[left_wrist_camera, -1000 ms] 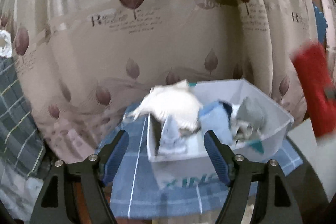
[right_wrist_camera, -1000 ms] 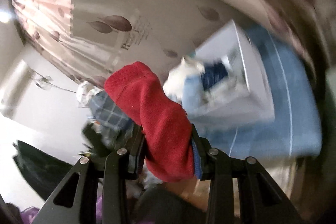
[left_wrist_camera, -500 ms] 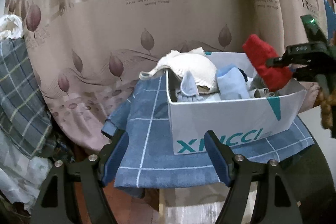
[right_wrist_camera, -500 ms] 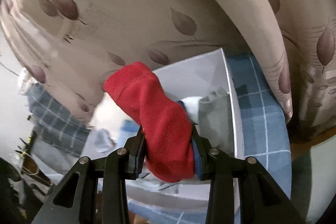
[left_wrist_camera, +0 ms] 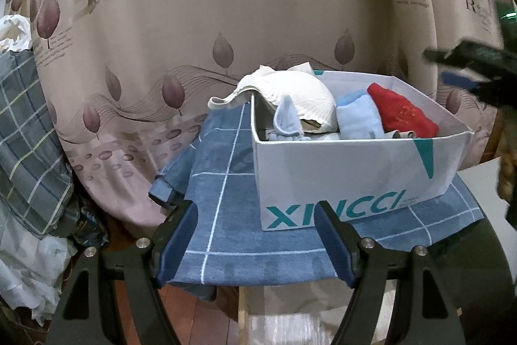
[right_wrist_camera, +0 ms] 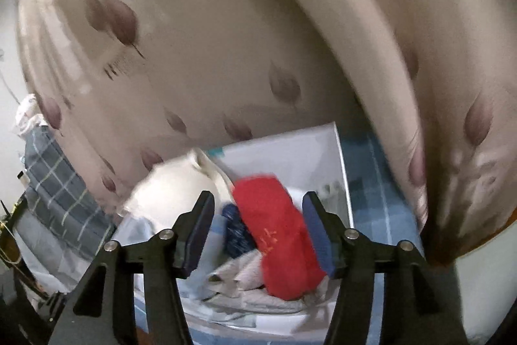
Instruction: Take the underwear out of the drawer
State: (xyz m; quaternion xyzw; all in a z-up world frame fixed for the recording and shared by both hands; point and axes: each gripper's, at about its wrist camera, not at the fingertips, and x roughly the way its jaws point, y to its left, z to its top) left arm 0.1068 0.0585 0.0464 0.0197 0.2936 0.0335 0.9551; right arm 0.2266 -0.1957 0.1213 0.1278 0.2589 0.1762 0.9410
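Here, in the left wrist view, the left gripper [left_wrist_camera: 257, 235] hangs with its jaws spread wide and nothing between them, low over a blue checked cloth [left_wrist_camera: 226, 209] that covers the worktop. At about 2 o'clock from the jaws stands a white cardboard box [left_wrist_camera: 349, 170] with teal lettering on its front wall. Inside it, a white bra [left_wrist_camera: 290, 92] is heaped at the left and spills over the rim at 10 o'clock, a pale blue folded garment [left_wrist_camera: 357, 117] sits in the middle, and a red piece of underwear [left_wrist_camera: 400, 112] lies against the right side. A leaf-printed curtain [left_wrist_camera: 194, 21] fills the background, a grey plaid fabric [left_wrist_camera: 26, 125] hangs at 9 o'clock, and the blurred right gripper [left_wrist_camera: 471, 67] shows at the 3 o'clock edge, above the box's right corner.

The right wrist view, smeared by motion, looks down into the same box [right_wrist_camera: 290, 151]. The right gripper [right_wrist_camera: 257, 230] has just been opening its jaws; they stand parted, and the red underwear [right_wrist_camera: 281, 235] lies between them, resting on the other clothes in the box. Whether the right pad brushes the fabric cannot be told through the blur. A dark blue garment [right_wrist_camera: 236, 231] lies just left of the red one, with the white bra [right_wrist_camera: 171, 193] at 10 o'clock.
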